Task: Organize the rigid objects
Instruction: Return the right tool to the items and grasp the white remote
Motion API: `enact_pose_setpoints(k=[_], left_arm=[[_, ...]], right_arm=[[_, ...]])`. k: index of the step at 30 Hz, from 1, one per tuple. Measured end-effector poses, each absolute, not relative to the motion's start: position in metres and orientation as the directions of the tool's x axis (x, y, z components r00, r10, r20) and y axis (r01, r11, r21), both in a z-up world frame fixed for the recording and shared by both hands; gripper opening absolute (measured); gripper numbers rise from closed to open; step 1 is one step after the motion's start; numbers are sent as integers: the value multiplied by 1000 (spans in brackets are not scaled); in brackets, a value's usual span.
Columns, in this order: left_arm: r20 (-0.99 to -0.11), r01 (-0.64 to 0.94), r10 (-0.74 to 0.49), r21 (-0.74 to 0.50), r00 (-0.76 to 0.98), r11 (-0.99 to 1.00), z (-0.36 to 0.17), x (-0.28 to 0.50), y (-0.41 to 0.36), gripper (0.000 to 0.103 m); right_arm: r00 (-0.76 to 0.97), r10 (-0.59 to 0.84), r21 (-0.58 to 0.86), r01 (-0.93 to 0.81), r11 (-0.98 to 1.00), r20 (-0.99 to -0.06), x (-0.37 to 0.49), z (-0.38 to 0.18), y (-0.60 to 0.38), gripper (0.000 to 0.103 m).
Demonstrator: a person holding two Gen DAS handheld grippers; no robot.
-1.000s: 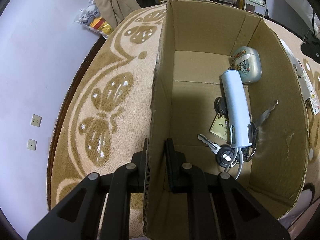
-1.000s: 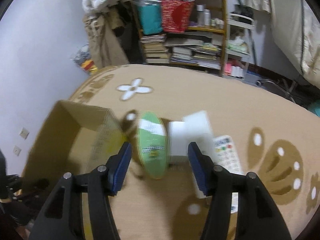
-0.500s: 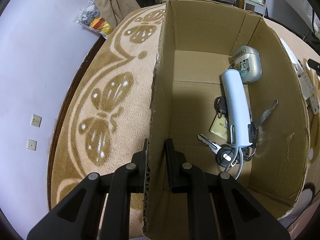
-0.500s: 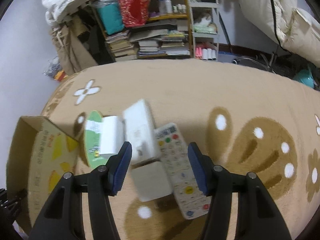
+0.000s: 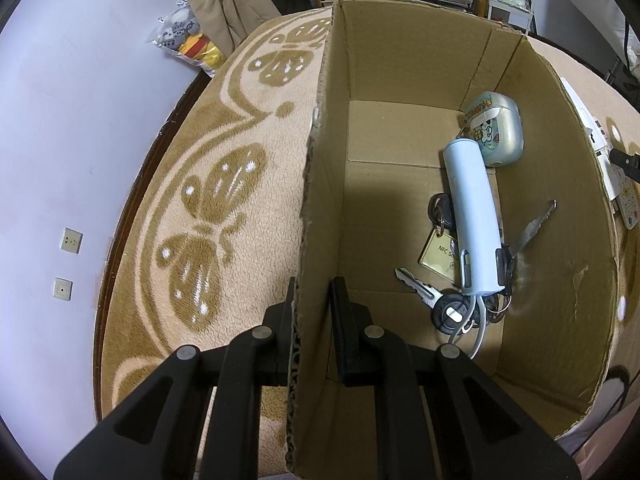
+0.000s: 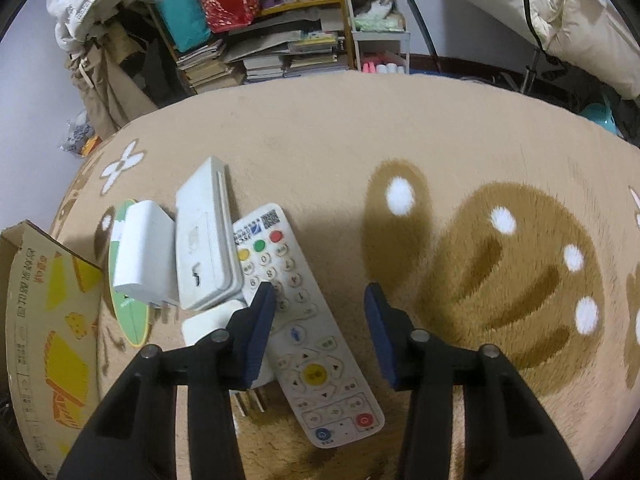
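A lived-in home room: patterned carpet (image 6: pixel 400 128), crammed bookshelf (image 6: pixel 280 40), heaped bedding (image 6: pixel 560 12).

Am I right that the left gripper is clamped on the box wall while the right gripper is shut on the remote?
Half right. The left gripper does clamp the cardboard box wall, but the right wrist view shows the right gripper open, its fingers apart above the remote, gripping nothing.
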State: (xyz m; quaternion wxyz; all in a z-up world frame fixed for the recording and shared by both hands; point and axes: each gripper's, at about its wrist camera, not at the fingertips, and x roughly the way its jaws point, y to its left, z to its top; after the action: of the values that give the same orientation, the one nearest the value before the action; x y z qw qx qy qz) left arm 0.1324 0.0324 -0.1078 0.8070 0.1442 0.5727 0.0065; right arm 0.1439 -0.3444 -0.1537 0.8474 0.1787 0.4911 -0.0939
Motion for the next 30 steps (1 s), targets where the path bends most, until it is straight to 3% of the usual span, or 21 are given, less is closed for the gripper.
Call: enact_pose_setpoints(k=[17, 30], left_arm=[[-922, 155, 176, 241, 344, 958, -108, 133, 32, 13], [-921, 157, 179, 245, 346, 957, -109, 131, 31, 13]], right_arm=[[472, 79, 234, 278, 932, -878, 139, -158, -329, 49], [448, 34, 168, 262, 950, -894, 145, -165, -320, 51]])
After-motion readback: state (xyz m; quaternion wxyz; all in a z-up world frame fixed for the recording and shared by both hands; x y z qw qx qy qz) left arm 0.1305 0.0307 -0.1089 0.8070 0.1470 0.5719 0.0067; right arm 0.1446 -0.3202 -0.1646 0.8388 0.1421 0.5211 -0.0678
